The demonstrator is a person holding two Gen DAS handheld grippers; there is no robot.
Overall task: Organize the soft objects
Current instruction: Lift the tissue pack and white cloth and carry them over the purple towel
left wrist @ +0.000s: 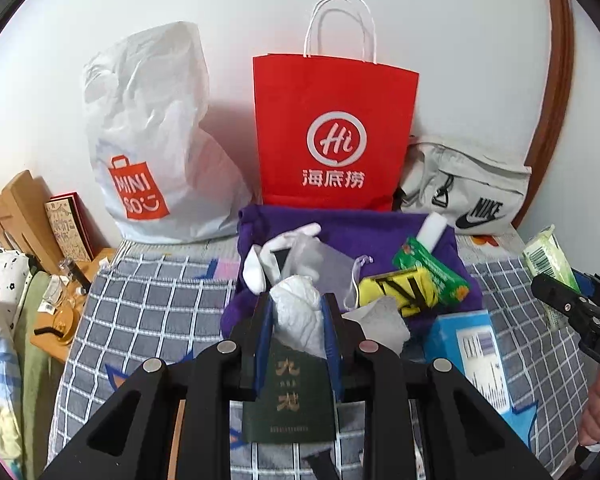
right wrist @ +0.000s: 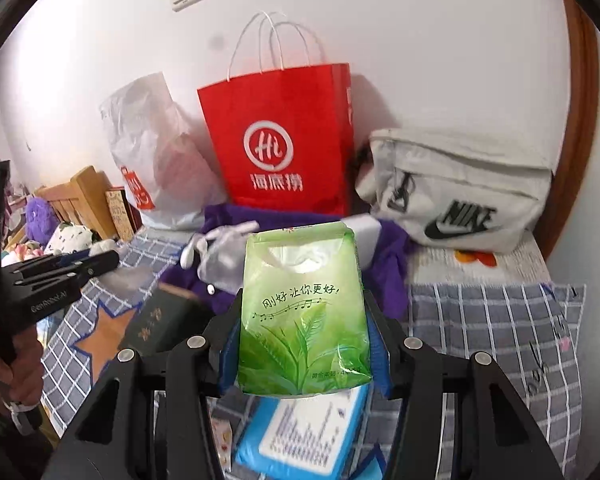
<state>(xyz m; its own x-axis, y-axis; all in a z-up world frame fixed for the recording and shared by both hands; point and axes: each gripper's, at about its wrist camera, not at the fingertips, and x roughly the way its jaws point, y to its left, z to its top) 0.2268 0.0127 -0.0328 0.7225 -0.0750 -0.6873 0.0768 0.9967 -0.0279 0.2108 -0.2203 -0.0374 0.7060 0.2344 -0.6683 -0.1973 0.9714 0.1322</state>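
Left gripper [left wrist: 296, 316]: my fingers clenched on a dark green tissue pack [left wrist: 288, 396], white tissue poking out, held above the checked bed cover [left wrist: 156, 300] | Right gripper [right wrist: 304, 344]: fingers gripping a light green tissue pack [right wrist: 302, 320], raised over the blue pack [right wrist: 300, 436] | Behind: purple cloth [left wrist: 364, 232], red paper bag [left wrist: 332, 128] against the wall.

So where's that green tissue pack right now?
The green tissue pack is gripped in the right tongs, held up above the blue box, in front of the red paper bag.
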